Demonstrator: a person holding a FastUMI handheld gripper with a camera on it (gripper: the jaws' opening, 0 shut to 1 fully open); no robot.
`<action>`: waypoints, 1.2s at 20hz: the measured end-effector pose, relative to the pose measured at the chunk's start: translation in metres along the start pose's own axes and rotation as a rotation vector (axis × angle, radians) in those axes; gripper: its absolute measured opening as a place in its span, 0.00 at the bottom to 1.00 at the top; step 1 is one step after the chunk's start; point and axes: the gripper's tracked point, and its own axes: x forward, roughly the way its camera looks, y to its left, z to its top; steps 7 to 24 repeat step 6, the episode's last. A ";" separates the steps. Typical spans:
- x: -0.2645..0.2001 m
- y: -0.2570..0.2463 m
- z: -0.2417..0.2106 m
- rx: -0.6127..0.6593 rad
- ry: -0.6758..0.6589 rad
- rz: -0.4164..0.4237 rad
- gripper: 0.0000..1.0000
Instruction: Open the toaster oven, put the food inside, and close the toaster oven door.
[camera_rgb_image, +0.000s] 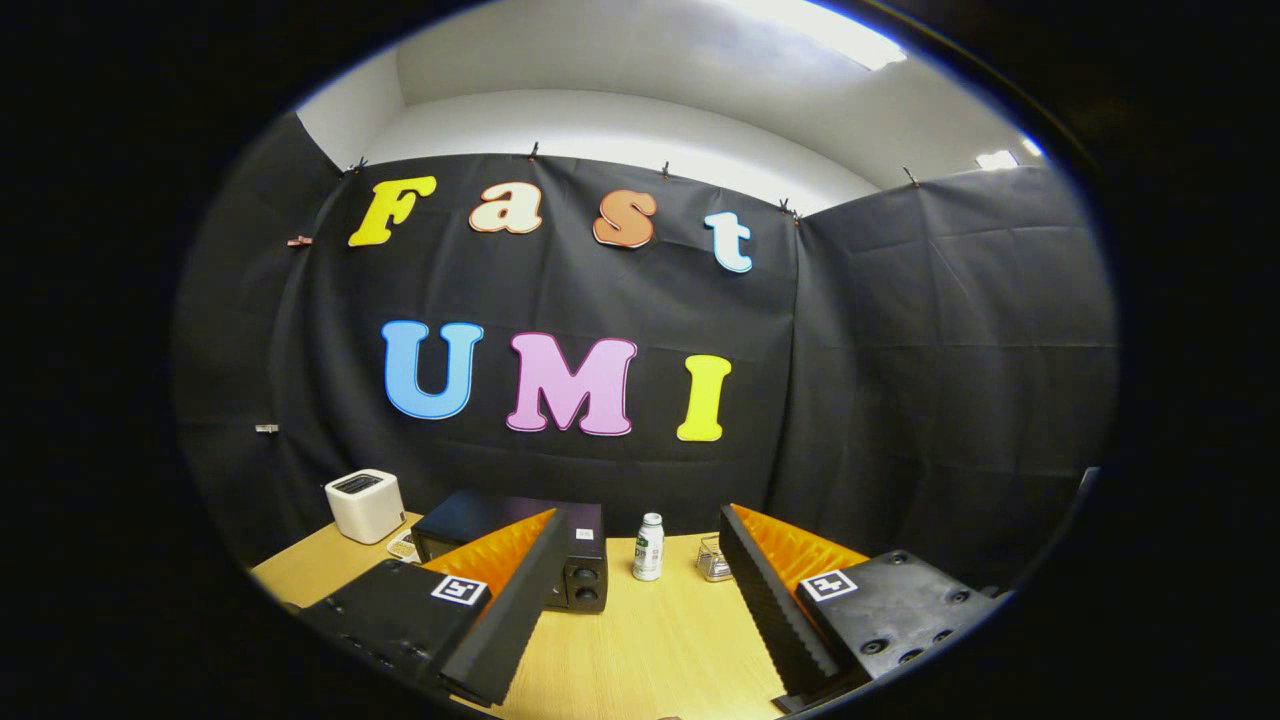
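A black toaster oven (570, 535) stands on the wooden table (650, 630) beyond my left finger (510, 600), which hides part of its front; two knobs show on its right side and the door looks closed. My gripper (640, 600) hangs above the table with its fingers wide open and nothing between them. I cannot make out the food; a small wire basket (712, 560) sits just left of my right finger (775, 600), its contents unclear.
A white slot toaster (365, 505) stands at the table's far left corner, with a small pale object (403, 546) beside it. A white bottle with a green label (648, 547) stands upright just right of the oven. Black cloth walls close the booth behind.
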 end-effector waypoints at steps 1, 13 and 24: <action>0.001 0.006 0.001 -0.002 -0.001 0.007 0.98; 0.004 0.040 -0.001 -0.001 0.003 0.056 0.98; 0.004 0.040 -0.001 -0.001 0.003 0.056 0.98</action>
